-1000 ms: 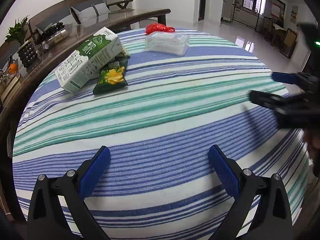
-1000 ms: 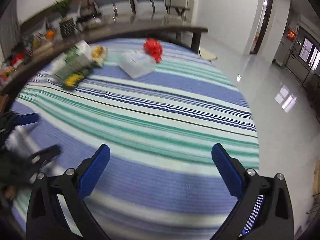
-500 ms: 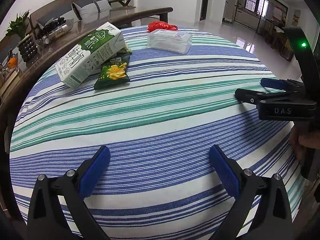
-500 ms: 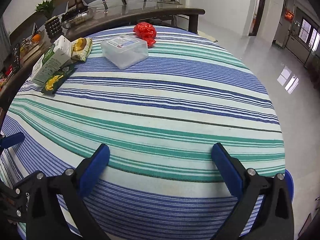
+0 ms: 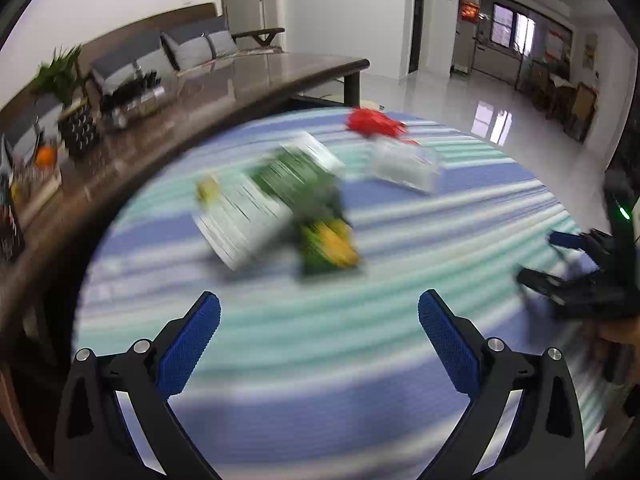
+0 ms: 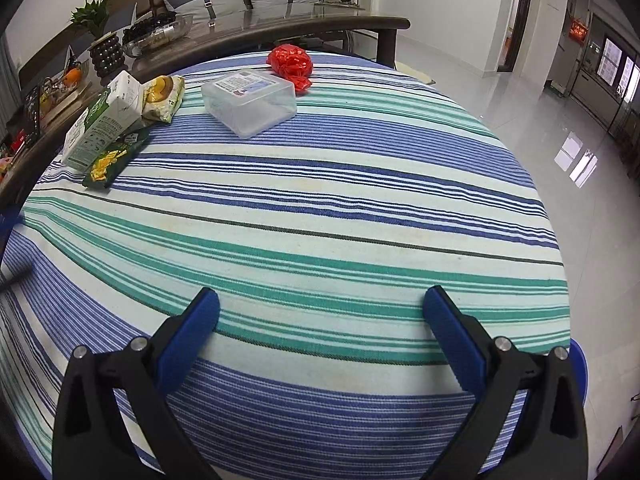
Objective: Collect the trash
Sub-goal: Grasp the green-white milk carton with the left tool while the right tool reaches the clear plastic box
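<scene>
So we've got a round table under a striped tablecloth [image 6: 320, 216], blue and green bands, and all the trash is bunched at the far side, over toward the left. Nothing's been picked up yet as far as we can judge.

Biggest piece is the green and white milk carton [image 6: 105, 125], lying on its side at the far left with its long axis running roughly near-left to far-right. Just right of it sits a clear plastic box [image 6: 250, 102], and touching that box's far corner is a crumpled red wrapper [image 6: 291, 62]. A yellow snack bag [image 6: 162, 98] lies against the carton's far side, and a small green snack packet [image 6: 114, 158] sticks out from under its near side.

Our left gripper [image 5: 319, 330] has its jaws wide with nothing in them. Its view is motion-blurred, but the carton and green packet lie dead ahead, just beyond the fingertips. Our right gripper [image 6: 320, 322] is wide and empty too, hovering at the near edge, well apart from everything.

So we'd say the left hand is clearly nearer and the green packet looks like the first grab.
</scene>
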`<state>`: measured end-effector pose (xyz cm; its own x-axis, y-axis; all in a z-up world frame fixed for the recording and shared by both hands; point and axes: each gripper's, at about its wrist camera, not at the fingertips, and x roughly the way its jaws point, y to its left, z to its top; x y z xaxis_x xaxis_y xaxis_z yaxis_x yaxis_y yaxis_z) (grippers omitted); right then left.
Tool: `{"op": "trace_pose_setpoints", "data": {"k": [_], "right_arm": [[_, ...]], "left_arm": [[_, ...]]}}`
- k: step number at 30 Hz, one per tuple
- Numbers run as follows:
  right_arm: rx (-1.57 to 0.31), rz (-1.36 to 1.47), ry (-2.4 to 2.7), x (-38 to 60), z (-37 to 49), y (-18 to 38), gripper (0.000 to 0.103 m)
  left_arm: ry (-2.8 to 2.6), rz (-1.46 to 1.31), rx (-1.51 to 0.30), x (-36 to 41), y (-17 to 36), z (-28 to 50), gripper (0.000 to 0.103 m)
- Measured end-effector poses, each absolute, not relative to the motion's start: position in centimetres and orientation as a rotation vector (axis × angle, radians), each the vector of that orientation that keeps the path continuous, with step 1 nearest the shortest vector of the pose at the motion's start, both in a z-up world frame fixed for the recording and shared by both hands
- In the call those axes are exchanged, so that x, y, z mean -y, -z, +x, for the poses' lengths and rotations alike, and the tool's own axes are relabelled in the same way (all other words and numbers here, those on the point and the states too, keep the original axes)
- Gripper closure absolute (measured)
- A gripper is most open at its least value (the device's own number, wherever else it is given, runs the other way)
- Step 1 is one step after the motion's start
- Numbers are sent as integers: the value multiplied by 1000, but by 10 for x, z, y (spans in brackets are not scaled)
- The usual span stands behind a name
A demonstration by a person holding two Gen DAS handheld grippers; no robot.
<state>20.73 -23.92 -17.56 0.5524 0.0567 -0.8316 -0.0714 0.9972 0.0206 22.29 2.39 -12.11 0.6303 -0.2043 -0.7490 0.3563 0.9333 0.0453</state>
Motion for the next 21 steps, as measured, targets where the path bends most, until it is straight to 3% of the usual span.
{"op": "trace_pose_setpoints", "data": {"k": [4,12,13,14,17,21], "right_arm": [[-982,-16,-76,239,207,176,5],[-982,-17,-76,239,207,176,5],[-982,-17,-76,239,207,176,5],[-982,-17,-76,239,207,176,5],[-982,-17,-76,239,207,176,5],[-982,-17,-76,239,207,176,5]], "left_arm": [[358,280,-849,-46,129,278,5],[476,446,-859,-21,148,319,5],[479,446,-859,-21,149,321,10],[483,430,-859,-21,148,321,37],[457,350,-873,-32,142,322,48],[421,251,-881,-45,125,296,49]]}}
